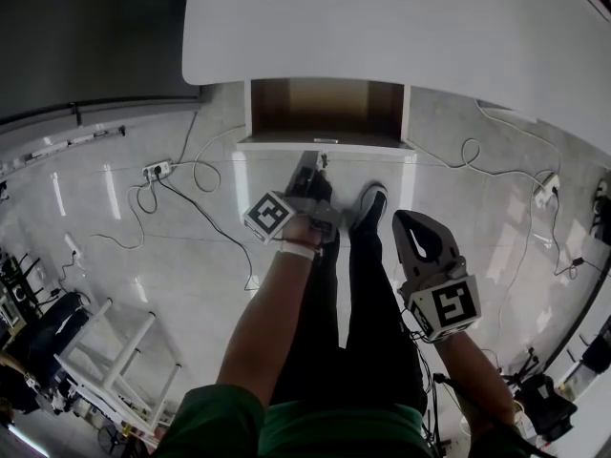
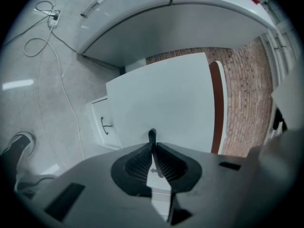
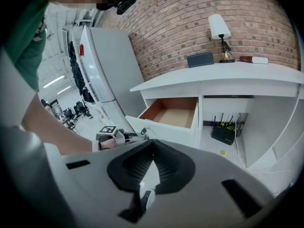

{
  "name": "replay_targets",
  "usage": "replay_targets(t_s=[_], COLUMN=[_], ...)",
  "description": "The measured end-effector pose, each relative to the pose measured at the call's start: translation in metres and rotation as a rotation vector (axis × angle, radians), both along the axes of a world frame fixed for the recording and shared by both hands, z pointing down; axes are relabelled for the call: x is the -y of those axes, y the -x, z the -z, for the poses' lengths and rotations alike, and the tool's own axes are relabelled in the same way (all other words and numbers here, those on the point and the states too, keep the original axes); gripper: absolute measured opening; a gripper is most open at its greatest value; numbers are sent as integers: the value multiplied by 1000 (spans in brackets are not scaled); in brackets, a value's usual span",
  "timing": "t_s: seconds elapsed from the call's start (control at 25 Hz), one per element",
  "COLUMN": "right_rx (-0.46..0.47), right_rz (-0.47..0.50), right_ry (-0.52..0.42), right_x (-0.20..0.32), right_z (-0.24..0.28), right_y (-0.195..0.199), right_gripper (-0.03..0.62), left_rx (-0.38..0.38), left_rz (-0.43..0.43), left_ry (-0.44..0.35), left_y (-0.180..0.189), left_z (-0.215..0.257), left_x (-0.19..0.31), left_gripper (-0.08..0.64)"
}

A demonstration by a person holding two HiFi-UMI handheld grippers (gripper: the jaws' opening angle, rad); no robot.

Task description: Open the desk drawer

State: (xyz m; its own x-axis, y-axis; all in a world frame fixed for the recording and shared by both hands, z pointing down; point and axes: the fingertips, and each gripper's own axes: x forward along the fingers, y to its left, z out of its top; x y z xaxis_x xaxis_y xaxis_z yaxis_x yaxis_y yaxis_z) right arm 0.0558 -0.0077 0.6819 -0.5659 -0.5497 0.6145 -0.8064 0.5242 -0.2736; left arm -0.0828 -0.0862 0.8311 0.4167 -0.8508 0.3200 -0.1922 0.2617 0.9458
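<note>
Glossy pale floor (image 1: 115, 227) fills the room, with a brick wall (image 3: 190, 23) rising behind. Across the top of the head view juts the white counter (image 1: 382, 27). Under its edge the drawer (image 1: 325, 113) stands pulled out, its brown inside showing. The left gripper (image 2: 152, 136) sits just in front of the drawer's white front, its 2 jaws pressed together with nothing seen between them. The right gripper (image 3: 153, 142) hangs well back beside the person's leg (image 1: 368, 294), its jaws likewise closed tip to tip. A lamp (image 3: 217, 27) stands on the counter, a router (image 3: 223, 133) sits below it, and cables (image 1: 181, 194) trail over the floor.
</note>
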Motion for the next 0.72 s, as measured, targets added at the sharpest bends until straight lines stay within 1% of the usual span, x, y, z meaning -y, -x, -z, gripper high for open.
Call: replay_targets(t_s=[0.16,0.24,0.4,0.72], right_rx=[3,10,17,-2], right_rz=[-15,-23,-30,-14], right_ry=[27,35,49,67], right_x=[2,1,-3,0], right_z=[-6,-9,-14,-25], right_y=[-2,-1,0,-8], right_gripper=[0,0,0,0], left_rx=[6,18,16,31], left_rz=[-14,-24,-15,-16], left_ry=[9,25,44,91], left_y=[-1,-1,1,0], left_z=[-12,-20,-31,-51], left_x=[0,-3,-7,-11], left_gripper=[29,29,29,29])
